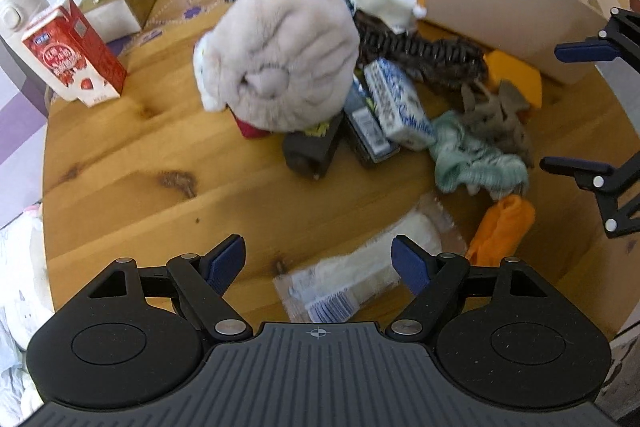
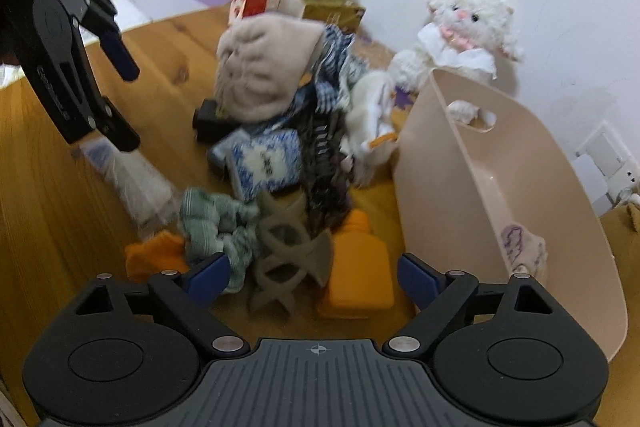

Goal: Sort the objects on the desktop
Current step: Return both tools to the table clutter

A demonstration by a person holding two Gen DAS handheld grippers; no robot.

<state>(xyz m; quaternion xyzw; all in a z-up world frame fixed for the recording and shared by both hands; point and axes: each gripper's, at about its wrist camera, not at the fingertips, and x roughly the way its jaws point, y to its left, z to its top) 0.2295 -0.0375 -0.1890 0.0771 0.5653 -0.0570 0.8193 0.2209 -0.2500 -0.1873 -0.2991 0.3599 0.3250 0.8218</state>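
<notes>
Now I hover both grippers released: left gripper (image 1: 318, 259) over a packet (image 1: 352, 279), right gripper (image 2: 314, 273) over a clip (image 2: 288, 259), bin (image 2: 520, 187) at three o'clock.

Knotty wood table (image 1: 120, 155), matt plastic bin (image 2: 500, 195), fuzzy cloth cap (image 1: 280, 47), glossy wrapper (image 1: 352, 279).

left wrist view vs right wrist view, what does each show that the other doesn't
Only the left wrist view shows the red packet poking out under the grey plush pad. Only the right wrist view shows the white plush cat's face and the beige basket's handle slot. Both show the red milk carton, green cloth and orange bottle.
</notes>
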